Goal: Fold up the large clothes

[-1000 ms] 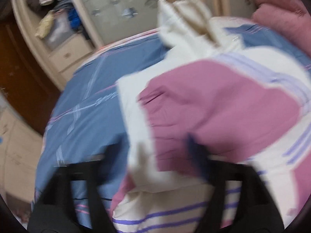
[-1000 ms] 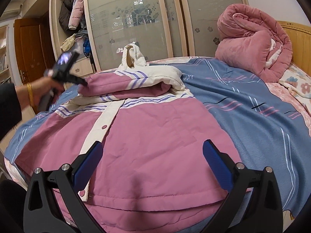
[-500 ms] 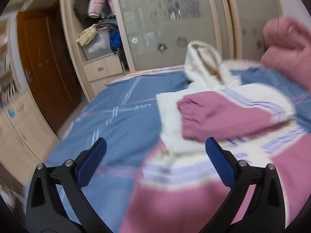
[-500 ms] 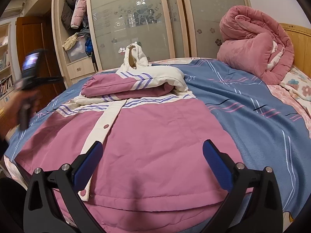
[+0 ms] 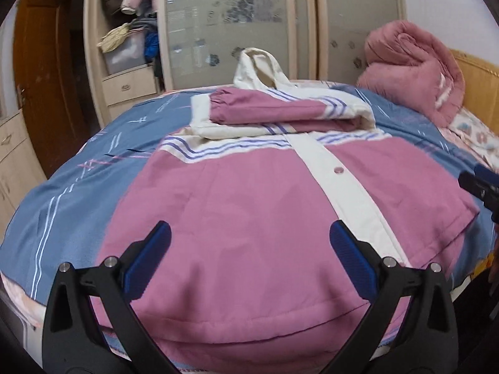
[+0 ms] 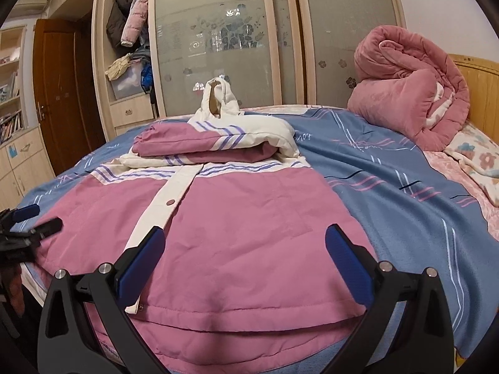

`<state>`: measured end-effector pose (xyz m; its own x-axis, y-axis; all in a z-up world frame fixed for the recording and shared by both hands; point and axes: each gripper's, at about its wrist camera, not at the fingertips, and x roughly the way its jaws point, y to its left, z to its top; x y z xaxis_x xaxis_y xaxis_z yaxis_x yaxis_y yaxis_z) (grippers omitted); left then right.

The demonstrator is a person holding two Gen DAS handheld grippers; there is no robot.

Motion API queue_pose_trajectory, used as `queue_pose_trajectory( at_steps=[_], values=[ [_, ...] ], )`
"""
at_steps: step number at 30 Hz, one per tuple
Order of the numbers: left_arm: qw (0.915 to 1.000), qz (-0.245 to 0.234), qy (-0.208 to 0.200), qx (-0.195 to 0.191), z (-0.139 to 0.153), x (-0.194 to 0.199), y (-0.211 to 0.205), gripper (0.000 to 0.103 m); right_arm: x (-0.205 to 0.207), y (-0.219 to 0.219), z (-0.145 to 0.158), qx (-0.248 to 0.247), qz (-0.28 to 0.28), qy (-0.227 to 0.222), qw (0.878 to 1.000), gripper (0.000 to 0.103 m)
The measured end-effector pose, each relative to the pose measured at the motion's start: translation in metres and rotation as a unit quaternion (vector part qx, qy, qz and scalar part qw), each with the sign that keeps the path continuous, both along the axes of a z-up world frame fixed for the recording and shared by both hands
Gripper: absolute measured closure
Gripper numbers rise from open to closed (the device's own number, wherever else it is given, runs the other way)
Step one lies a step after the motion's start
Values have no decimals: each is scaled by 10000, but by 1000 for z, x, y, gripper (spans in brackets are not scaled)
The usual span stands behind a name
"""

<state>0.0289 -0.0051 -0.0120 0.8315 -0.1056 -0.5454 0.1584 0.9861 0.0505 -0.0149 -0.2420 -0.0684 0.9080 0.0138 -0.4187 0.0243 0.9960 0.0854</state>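
A pink and cream hooded jacket (image 5: 249, 205) lies front up on the bed, also in the right wrist view (image 6: 249, 215). Both sleeves (image 5: 280, 112) are folded across its chest, and the cream hood (image 6: 218, 99) stands up at the far end. My left gripper (image 5: 249, 261) is open and empty, just above the jacket's hem on its left side. My right gripper (image 6: 246, 261) is open and empty above the hem on the right side. Each gripper shows at the edge of the other's view, the left one (image 6: 28, 221) low at the bed's edge.
The bed has a blue striped cover (image 6: 405, 193). A rolled pink quilt (image 6: 405, 87) sits by the wooden headboard (image 6: 480, 93) on the right. Wardrobe with frosted sliding doors (image 6: 218, 37) and open shelves of clothes stands behind. A brown door (image 6: 59, 93) is at the left.
My left gripper let go of the sleeve at the chest, opened, and pulled back and down to the jacket's hem. The right gripper stayed still and open.
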Motion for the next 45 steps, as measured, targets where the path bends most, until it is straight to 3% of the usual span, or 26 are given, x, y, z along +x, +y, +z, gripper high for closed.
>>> queue_pose_trajectory(
  at_steps=[4,45],
  values=[
    [9998,1,74,-172,-4,5,5,2,0,8,0,-80,27,-25,10000,1],
    [9997,-189,69,-131,-8,6,-4,2,7,10,-3,-45,27,96,9999,1]
  ],
)
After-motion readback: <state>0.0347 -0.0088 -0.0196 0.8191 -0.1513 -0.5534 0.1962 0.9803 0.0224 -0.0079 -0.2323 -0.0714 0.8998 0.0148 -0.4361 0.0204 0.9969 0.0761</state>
